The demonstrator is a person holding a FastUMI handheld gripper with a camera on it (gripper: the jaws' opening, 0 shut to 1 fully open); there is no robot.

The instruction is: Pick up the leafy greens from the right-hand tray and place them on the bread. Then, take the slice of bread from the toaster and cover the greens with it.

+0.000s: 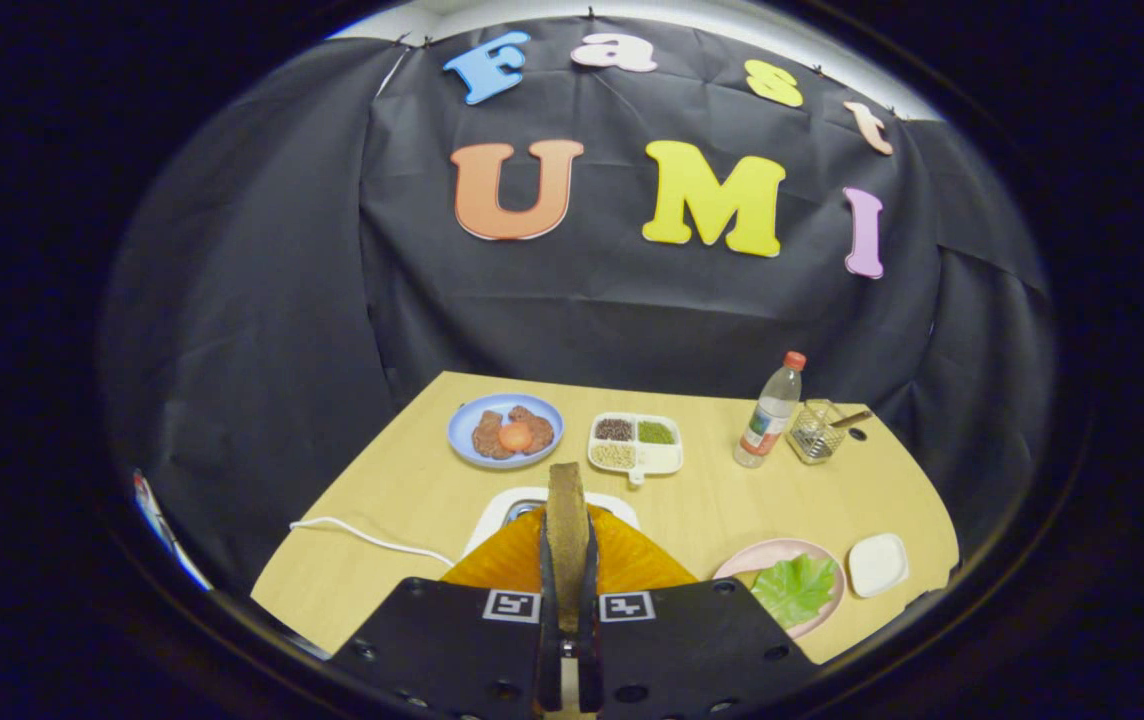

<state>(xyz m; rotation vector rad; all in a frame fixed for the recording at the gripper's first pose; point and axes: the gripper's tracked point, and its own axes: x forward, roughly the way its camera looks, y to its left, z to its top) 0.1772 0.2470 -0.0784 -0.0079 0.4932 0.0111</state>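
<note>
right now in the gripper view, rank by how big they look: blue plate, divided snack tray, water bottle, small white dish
1. blue plate
2. divided snack tray, close behind
3. water bottle
4. small white dish, though it sits nearer the camera, so unsure against the bottle

The gripper is shut on the bread slice.

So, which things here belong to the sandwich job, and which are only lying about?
Job:
- bread slice, upright, clamped by the gripper
- white toaster just beyond
- leafy greens on pink plate

Lying about:
- blue plate of food
- divided dish
- water bottle
- glass cup
- small white dish
</note>
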